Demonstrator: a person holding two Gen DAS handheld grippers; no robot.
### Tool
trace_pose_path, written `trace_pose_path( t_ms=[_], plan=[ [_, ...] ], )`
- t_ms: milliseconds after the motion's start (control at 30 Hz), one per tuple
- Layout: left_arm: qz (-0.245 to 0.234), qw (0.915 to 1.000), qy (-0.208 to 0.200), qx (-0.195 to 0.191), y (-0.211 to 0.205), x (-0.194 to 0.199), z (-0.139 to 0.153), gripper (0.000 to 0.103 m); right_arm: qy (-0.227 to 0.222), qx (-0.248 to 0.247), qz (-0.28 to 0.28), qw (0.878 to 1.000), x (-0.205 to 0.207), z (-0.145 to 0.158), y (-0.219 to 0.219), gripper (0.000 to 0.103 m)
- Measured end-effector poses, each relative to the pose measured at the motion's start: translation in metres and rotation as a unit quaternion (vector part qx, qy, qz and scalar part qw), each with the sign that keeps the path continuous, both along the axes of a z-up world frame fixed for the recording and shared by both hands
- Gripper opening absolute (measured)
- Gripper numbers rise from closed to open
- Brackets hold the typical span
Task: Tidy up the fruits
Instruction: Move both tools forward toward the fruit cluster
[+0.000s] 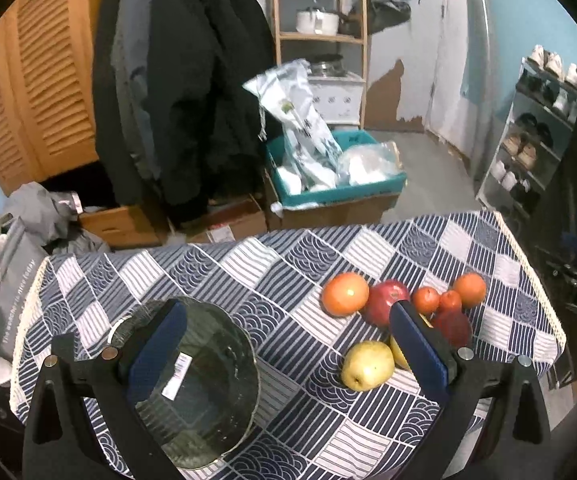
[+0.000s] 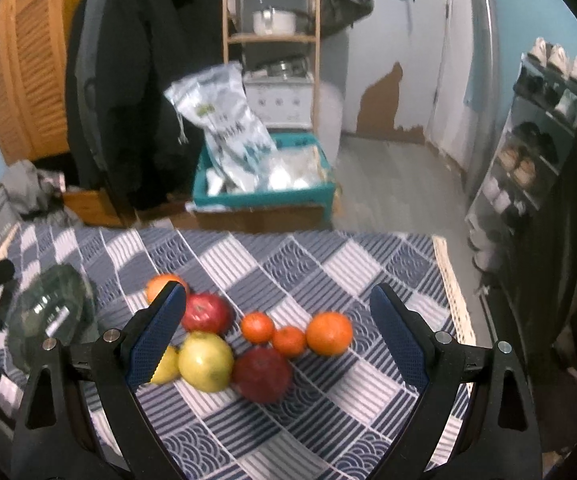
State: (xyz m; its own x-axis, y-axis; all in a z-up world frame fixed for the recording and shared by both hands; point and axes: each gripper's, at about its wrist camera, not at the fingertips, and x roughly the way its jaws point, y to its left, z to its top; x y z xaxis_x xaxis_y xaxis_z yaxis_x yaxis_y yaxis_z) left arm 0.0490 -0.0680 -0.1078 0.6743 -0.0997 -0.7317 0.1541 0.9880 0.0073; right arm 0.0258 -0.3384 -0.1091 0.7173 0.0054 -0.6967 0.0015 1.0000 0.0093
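A cluster of fruit lies on the blue-and-white patterned tablecloth (image 1: pixel 248 280): a large orange (image 1: pixel 345 294), a red apple (image 1: pixel 386 300), two small tangerines (image 1: pixel 425 299), another orange (image 1: pixel 469 289), a dark red fruit (image 1: pixel 454 326) and a yellow pear (image 1: pixel 367 365). A clear glass bowl (image 1: pixel 196 380) stands empty at the left. My left gripper (image 1: pixel 288 344) hangs open above the table, its left finger over the bowl. In the right wrist view my right gripper (image 2: pixel 278 332) is open above the fruit: pear (image 2: pixel 205 361), red apple (image 2: pixel 207 313), dark red fruit (image 2: pixel 262 374), orange (image 2: pixel 329 333). The bowl (image 2: pixel 48 316) sits far left.
Behind the table stand a teal crate (image 1: pixel 340 188) with plastic bags, cardboard boxes, hanging dark coats (image 1: pixel 184 80), a wooden shelf (image 1: pixel 320 36) and a shoe rack (image 1: pixel 536 128) at right. A grey bag (image 1: pixel 8 288) lies beside the table's left edge.
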Motion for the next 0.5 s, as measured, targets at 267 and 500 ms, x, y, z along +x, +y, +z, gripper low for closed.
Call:
trace_pose_path(
  t_ms=[267,500],
  plan=[
    [-0.018,0.9990,0.037,0.018,-0.022,0.014,-0.034,0.102,0.066,0.009,-0.002,0.998,0.011,-0.044,-0.010,0.092],
    [-0.047,0.9968,0.053,0.037,-0.042,0.020,-0.060,0.102,0.108,0.003,0.006,0.994,0.018,-0.077,-0.012,0.092]
  ],
)
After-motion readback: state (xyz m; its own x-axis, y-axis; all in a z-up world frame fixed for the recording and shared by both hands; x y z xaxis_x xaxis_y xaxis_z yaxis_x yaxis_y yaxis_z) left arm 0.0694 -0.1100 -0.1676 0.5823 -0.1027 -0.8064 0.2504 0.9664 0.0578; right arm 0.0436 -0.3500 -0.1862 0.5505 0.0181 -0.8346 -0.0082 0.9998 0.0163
